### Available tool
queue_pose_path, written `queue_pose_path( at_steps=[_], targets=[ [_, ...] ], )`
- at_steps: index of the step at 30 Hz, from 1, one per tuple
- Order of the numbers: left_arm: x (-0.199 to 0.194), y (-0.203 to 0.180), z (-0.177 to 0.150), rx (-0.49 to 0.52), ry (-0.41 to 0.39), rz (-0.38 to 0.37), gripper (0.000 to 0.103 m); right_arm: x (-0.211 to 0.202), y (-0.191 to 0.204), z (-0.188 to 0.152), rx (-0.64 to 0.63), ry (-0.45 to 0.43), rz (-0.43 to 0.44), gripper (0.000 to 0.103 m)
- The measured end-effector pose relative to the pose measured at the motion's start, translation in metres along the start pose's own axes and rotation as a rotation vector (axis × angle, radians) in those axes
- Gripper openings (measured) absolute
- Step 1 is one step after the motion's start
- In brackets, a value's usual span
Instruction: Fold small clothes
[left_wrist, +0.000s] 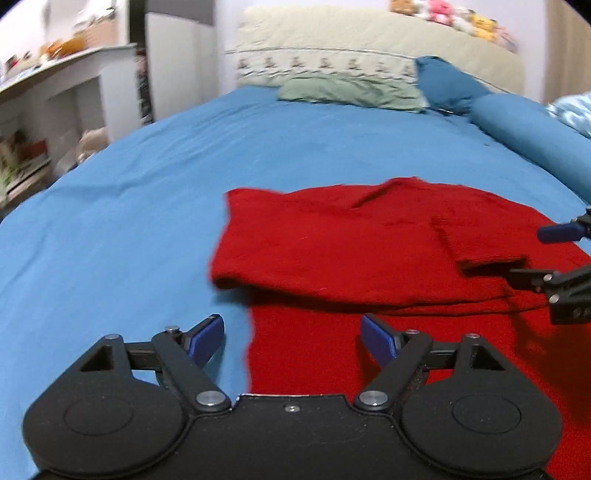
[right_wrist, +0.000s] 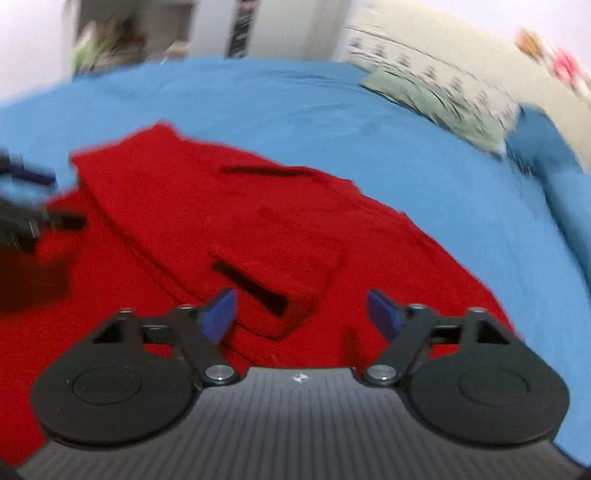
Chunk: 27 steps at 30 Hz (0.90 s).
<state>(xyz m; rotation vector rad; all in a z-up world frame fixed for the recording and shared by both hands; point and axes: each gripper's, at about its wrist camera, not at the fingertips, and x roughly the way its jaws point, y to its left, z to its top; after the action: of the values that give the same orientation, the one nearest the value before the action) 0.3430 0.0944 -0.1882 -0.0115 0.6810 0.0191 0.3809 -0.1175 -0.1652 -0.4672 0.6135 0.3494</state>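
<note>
A red knitted garment (left_wrist: 351, 251) lies partly folded on the blue bed sheet (left_wrist: 129, 192), its upper half laid over the lower, with a sleeve cuff (left_wrist: 487, 258) on top. My left gripper (left_wrist: 291, 332) is open and empty, hovering over the garment's near left edge. My right gripper (right_wrist: 301, 310) is open and empty just above the sleeve cuff (right_wrist: 266, 291) on the red garment (right_wrist: 221, 221). The right gripper also shows at the right edge of the left wrist view (left_wrist: 532, 254). The left gripper shows blurred at the left edge of the right wrist view (right_wrist: 44, 199).
Pillows lie at the head of the bed: a green one (left_wrist: 347, 92), a dark blue one (left_wrist: 447, 85) and a blue bolster (left_wrist: 535, 136). A beige headboard (left_wrist: 369, 40) carries plush toys (left_wrist: 450, 16). White shelves (left_wrist: 55, 96) stand left of the bed.
</note>
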Motion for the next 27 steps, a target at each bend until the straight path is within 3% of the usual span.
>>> queue_pose_path(
  at_steps=[4, 6, 8, 11, 17, 20, 22, 24, 25, 26, 27],
  targets=[
    [0.003, 0.01, 0.003, -0.033, -0.005, 0.014, 0.084, 0.02, 0.025, 0.004, -0.144, -0.017, -0.045, 0.066],
    [0.005, 0.011, 0.004, -0.048, 0.0, 0.009, 0.085, 0.029, 0.032, 0.006, -0.191, -0.023, -0.043, 0.054],
    [0.001, 0.013, 0.002, -0.052, -0.001, 0.003, 0.084, 0.038, 0.04, 0.008, -0.241, -0.011, -0.022, 0.035],
    [0.001, 0.011, 0.0, -0.046, -0.003, 0.013, 0.084, 0.035, 0.032, 0.011, -0.172, -0.014, -0.007, 0.023],
    [0.0, 0.022, 0.001, -0.067, -0.014, 0.008, 0.084, -0.002, -0.048, -0.011, 0.311, -0.062, -0.09, 0.022],
    [0.003, 0.024, 0.002, -0.068, -0.017, 0.022, 0.084, -0.001, -0.069, -0.037, 0.456, -0.023, -0.051, 0.024],
    [0.005, 0.027, 0.002, -0.087, -0.015, 0.021, 0.084, 0.008, -0.071, -0.049, 0.487, 0.01, -0.041, 0.026],
    [0.006, 0.028, 0.001, -0.093, -0.01, 0.022, 0.084, 0.011, -0.07, -0.055, 0.502, 0.003, -0.036, 0.031],
    [0.007, 0.029, 0.001, -0.087, -0.007, 0.023, 0.084, 0.013, -0.07, -0.056, 0.508, -0.004, -0.042, 0.041],
    [0.008, 0.028, 0.001, -0.077, -0.005, 0.026, 0.084, 0.014, -0.07, -0.056, 0.514, -0.011, -0.047, 0.057],
    [0.008, 0.028, 0.0, -0.07, -0.002, 0.03, 0.084, 0.016, -0.071, -0.055, 0.529, -0.021, -0.051, 0.061]
  ],
)
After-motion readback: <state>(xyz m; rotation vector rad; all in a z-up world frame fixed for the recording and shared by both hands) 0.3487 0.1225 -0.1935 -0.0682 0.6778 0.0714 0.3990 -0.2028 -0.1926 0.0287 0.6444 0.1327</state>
